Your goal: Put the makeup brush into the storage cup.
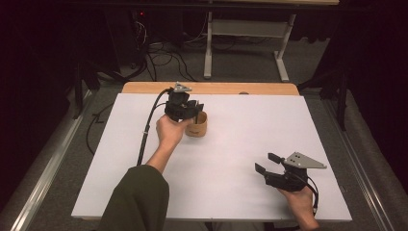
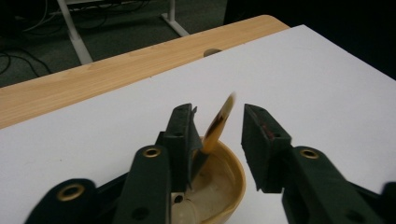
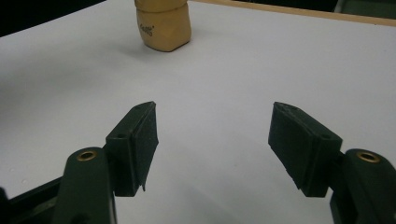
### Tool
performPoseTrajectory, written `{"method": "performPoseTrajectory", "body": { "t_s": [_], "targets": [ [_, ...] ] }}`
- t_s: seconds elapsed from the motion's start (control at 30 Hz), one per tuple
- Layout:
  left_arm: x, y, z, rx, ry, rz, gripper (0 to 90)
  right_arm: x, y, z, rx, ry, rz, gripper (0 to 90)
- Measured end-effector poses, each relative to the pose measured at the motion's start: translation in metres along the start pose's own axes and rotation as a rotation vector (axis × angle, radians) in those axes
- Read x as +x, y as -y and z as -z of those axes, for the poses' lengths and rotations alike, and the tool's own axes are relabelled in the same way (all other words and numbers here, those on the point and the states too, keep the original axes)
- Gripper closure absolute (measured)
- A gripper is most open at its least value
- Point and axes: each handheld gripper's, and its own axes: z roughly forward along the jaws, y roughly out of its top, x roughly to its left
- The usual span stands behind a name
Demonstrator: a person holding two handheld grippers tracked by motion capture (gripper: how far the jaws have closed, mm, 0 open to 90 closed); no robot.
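A tan cup [image 1: 196, 126] stands on the white table top [image 1: 231, 159] left of the middle, and it sits far off in the right gripper view [image 3: 163, 25]. My left gripper [image 1: 195, 109] hovers right above it, pointing down. In the left gripper view its jaws [image 2: 217, 112] stand apart over the cup's rim [image 2: 233, 186]. A thin tan stick with a dark streak [image 2: 219, 122], blurred, leans up out of the cup between them, close to the left jaw and clear of the right one. My right gripper [image 1: 265, 162] rests low at the near right, open [image 3: 214, 109], with nothing between its jaws.
A wooden strip [image 1: 211, 88] with a small hole runs along the table's far edge. Beyond it stand a white desk frame [image 1: 208, 48] and loose cables [image 1: 163, 57] on the dark floor. A black cable [image 1: 146, 130] trails from the left gripper.
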Motion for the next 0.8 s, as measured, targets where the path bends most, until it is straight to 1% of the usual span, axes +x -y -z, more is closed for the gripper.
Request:
{"method": "performPoseTrajectory", "body": {
  "t_s": [0.07,0.17,0.3,0.37,0.5,0.67,0.8],
  "targets": [
    [0.001,0.0,0.001,0.004,-0.001,0.012,55.8,0.0,0.0,0.0,0.0,0.001,0.001,34.7],
    [0.003,0.001,0.003,0.006,-0.002,0.014,51.7,0.0,0.0,0.0,0.001,0.0,0.001,34.7],
    [0.003,0.004,0.006,-0.006,0.003,0.016,47.8,0.001,0.0,0.0,0.002,0.001,0.003,34.7],
    [0.003,0.004,0.006,-0.009,0.001,0.01,46.4,0.0,0.0,0.0,0.002,0.001,0.004,34.7],
    [0.004,0.005,0.009,-0.012,0.006,0.019,44.4,0.0,0.0,0.0,0.001,0.002,0.0,34.7],
    [0.005,0.006,0.013,-0.031,0.012,0.027,41.3,0.0,0.0,0.0,0.003,0.003,0.005,34.7],
    [0.006,0.007,0.015,-0.036,0.019,0.028,38.8,0.0,0.0,0.0,0.001,0.004,0.003,34.7]
  ]
}}
